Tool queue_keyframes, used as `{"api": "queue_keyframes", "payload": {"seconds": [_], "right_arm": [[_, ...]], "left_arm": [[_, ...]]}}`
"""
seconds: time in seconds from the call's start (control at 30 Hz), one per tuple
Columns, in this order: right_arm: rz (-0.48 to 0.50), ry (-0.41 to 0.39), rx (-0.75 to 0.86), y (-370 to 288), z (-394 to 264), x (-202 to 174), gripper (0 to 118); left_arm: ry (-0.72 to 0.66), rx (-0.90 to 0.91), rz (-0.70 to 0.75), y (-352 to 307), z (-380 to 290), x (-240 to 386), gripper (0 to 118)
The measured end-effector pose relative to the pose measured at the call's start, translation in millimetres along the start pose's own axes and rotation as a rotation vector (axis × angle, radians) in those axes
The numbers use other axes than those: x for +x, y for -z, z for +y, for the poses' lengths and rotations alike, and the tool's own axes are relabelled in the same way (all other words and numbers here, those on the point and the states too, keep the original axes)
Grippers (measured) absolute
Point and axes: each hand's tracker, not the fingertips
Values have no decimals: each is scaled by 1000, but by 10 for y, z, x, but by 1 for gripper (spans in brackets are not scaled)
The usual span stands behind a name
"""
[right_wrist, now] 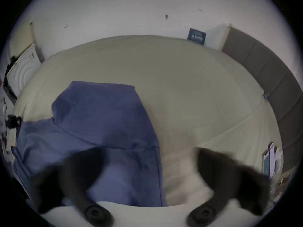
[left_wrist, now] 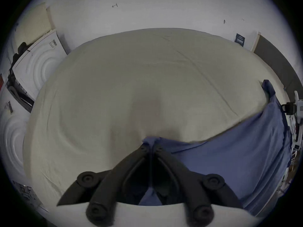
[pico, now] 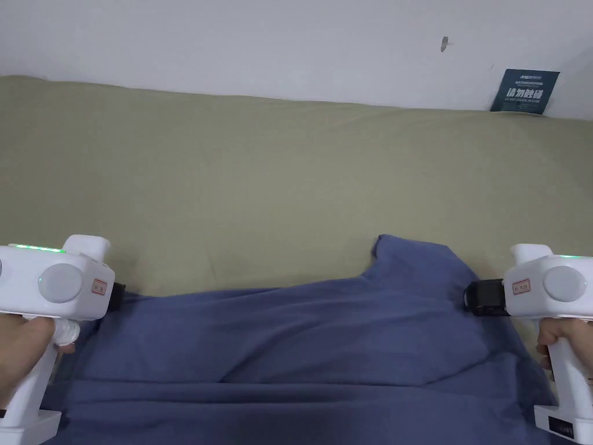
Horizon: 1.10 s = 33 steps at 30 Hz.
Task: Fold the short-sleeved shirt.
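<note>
A: Where does the shirt [pico: 301,342] lie?
B: The blue short-sleeved shirt is spread across the near part of an olive-green sheet [pico: 278,174], rumpled in long folds. One sleeve [right_wrist: 98,102] pokes up toward the wall on the right-hand side.

A: And the left gripper [left_wrist: 151,146]?
B: In its own view the two black jaws meet at the tips, and a bunched bit of blue cloth is pinched between them, so it is clamped on the shirt's edge. The rest of the fabric runs off to the right of the fingers [left_wrist: 144,148], toward the other tool.

A: What about the right gripper [right_wrist: 150,158]?
B: Its jaws stand wide apart and blurred. The left one hangs over the shirt, the other over bare sheet, and the garment's side edge runs between them. It is released, nothing gripped.

A: Anything beyond the cloth?
B: In the head view a hand [pico: 23,347] grips each white handle. A dark sign [pico: 524,91] leans against the white wall [pico: 260,40] far past the right fingers, and a white appliance [left_wrist: 37,66] stands far off left.
</note>
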Motion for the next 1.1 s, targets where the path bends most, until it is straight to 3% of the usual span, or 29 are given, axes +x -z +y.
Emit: {"api": "queue_keyframes", "payload": {"seconds": [0.1,0.17,0.2,0.23,0.27,0.7,1.1], "right_arm": [[6,-43,-22,72,-68,0,90],[34,-16,13,-30,-75,-9,73],[46,-24,28,-68,-69,-11,47],[67,-44,49,-97,-50,-4,9],[57,-48,74,-150,-39,-8,3],[122,-31,220,-1266,-390,146,3],[163,-65,297,-2064,-1509,230,3]], "left_arm": [[-4,5,-3,0,4,-7,3],[-10,7,-7,-8,3,-18,3],[-10,9,-9,-16,9,-26,3],[-16,11,-13,-29,15,-39,3],[-27,18,-17,-56,8,-54,3],[-63,157,-61,-1010,-226,-258,3],[-98,205,-89,-1711,-1208,-384,3]]}}
